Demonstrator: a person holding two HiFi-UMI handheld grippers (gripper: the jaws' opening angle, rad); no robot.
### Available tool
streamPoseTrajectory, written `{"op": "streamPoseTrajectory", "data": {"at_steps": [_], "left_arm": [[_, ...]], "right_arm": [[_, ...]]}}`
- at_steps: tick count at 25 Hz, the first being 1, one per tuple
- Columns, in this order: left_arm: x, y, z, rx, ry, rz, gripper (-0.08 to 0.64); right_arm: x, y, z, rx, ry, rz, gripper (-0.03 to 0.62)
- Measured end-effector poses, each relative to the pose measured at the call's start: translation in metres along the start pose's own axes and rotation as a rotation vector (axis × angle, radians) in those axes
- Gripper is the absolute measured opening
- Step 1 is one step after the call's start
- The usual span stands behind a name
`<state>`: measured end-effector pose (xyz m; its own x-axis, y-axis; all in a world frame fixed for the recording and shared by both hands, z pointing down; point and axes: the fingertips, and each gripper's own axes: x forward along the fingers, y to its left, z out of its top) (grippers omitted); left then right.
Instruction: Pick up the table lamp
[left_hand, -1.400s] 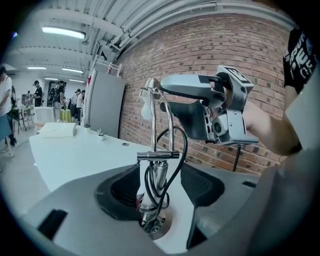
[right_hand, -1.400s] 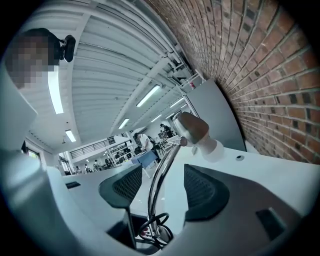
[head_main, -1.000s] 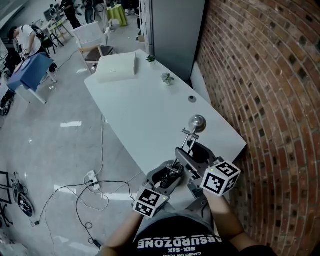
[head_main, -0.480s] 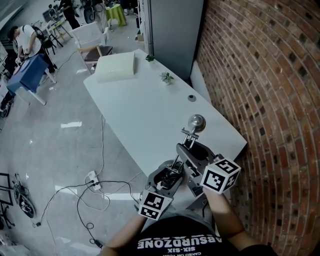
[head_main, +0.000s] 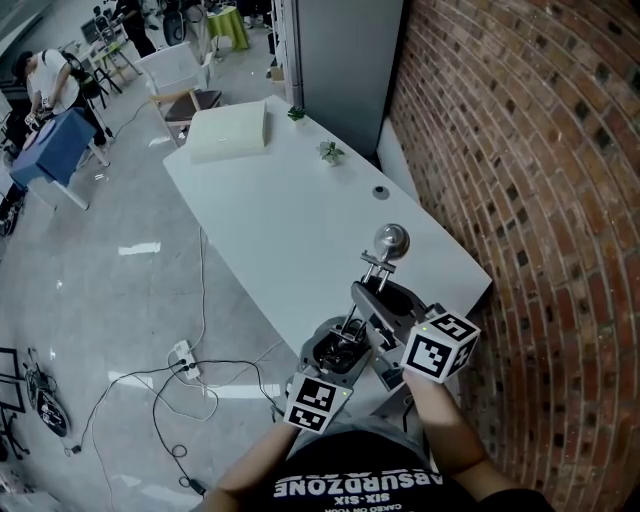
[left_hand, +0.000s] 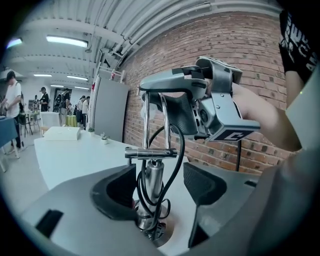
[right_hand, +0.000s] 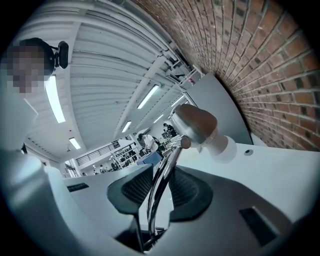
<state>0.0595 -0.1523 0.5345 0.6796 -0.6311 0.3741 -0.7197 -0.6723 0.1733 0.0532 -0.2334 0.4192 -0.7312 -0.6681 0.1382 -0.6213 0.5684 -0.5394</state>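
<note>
Head view: the lamp (head_main: 390, 242) is shown unlifted on the table (head_main: 280, 230). Its arm is gripped by the right gripper (right_hand: 160, 187), jaws just closing. Its post is straddled, untouched, by the left gripper (left_hand: 161, 184), jaws just opening.

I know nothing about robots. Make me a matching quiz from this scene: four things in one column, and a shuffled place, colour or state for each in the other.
Things
1. head of the table lamp
2. left hand-held gripper
3. right hand-held gripper
4. cream box

Descriptions
A. at the far end of the table
B. jaws closed on the lamp's thin rods
C. shiny silver
D. jaws wide apart round the lamp's post

Pairs: 1-C, 2-D, 3-B, 4-A.

The left jaws have just been opening and the right jaws closing, each with part of the lamp between them.
</note>
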Motion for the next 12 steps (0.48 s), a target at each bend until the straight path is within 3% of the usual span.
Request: {"op": "streamPoseTrajectory", "data": {"at_steps": [12], "left_arm": [[0.013, 0.010, 0.001, -0.026, -0.013, 0.038, 0.275]], "right_arm": [[-0.001, 0.000, 0.000, 0.004, -0.010, 0.002, 0.092]]}}
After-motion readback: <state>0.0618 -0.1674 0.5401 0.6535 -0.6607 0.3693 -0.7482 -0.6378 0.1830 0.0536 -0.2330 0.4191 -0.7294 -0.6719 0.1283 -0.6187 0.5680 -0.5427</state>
